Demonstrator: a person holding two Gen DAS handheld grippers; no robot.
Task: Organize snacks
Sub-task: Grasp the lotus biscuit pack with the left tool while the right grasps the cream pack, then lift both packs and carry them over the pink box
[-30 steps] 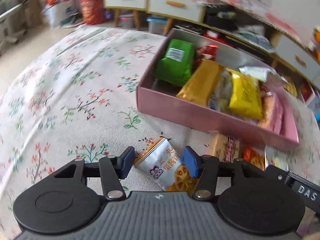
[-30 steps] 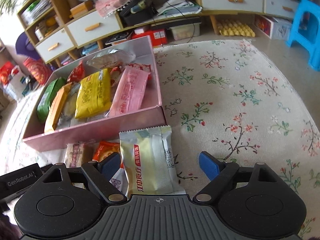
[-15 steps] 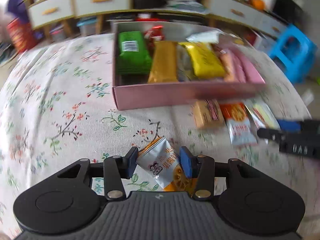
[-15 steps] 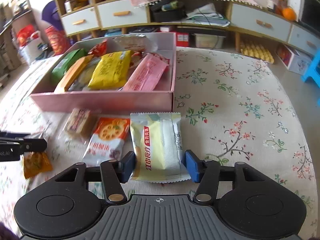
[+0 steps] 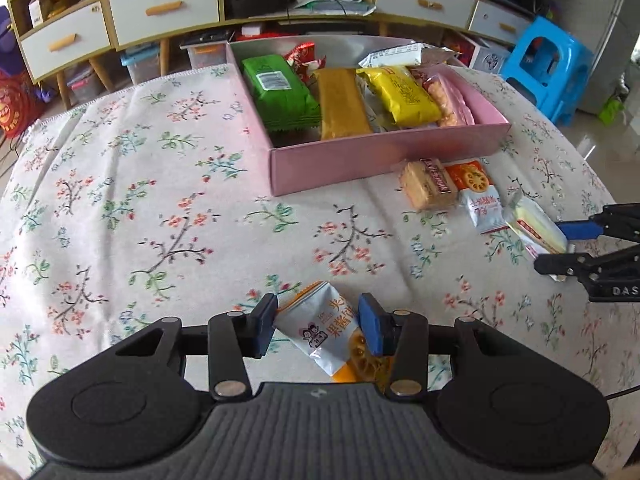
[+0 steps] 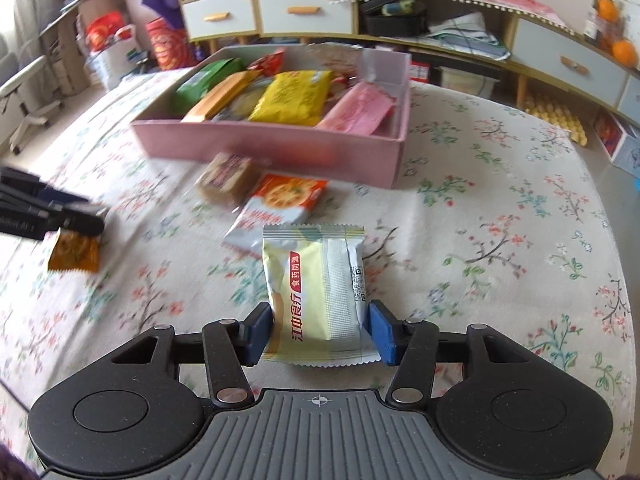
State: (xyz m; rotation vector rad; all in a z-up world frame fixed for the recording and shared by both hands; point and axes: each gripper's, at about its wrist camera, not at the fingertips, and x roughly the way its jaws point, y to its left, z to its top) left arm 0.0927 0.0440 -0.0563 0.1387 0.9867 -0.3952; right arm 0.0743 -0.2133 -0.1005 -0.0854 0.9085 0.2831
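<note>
Left gripper (image 5: 317,326) clenched on a white-and-orange jam biscuit packet (image 5: 326,330); jaws have just been closing, both blue pads pressing the packet's sides. Right gripper (image 6: 322,330) clamped on a pale yellow packet (image 6: 316,280) with a red label strip; its jaws have also just been closing on that packet.

Left wrist view only: blue plastic stool (image 5: 544,60) far right, past the floral tablecloth (image 5: 140,200) edge. The right gripper shows at the right edge there, yellow packet between its pads. Right wrist view only: a white office chair (image 6: 24,92) far left, oranges (image 6: 622,50) on the far right shelf. The left gripper enters from the left edge, the packet's orange end hanging below it.

Pink box (image 5: 360,160) sits far centre on the table, open top. Inside, left to right: green pack (image 5: 280,92), golden-brown bar (image 5: 342,104), yellow bag (image 5: 402,96), pink packs (image 6: 356,110) at the right wall; a red wrapper (image 5: 302,54) and a white packet (image 5: 394,56) at the far wall.

Just near the box's front wall lie a clear-wrapped brown cake (image 5: 426,184) and an orange-and-white cracker packet (image 5: 478,196), side by side, touching. Wide bare cloth left of the box and on the near side; cabinet drawers (image 5: 160,8) beyond the far table edge.
</note>
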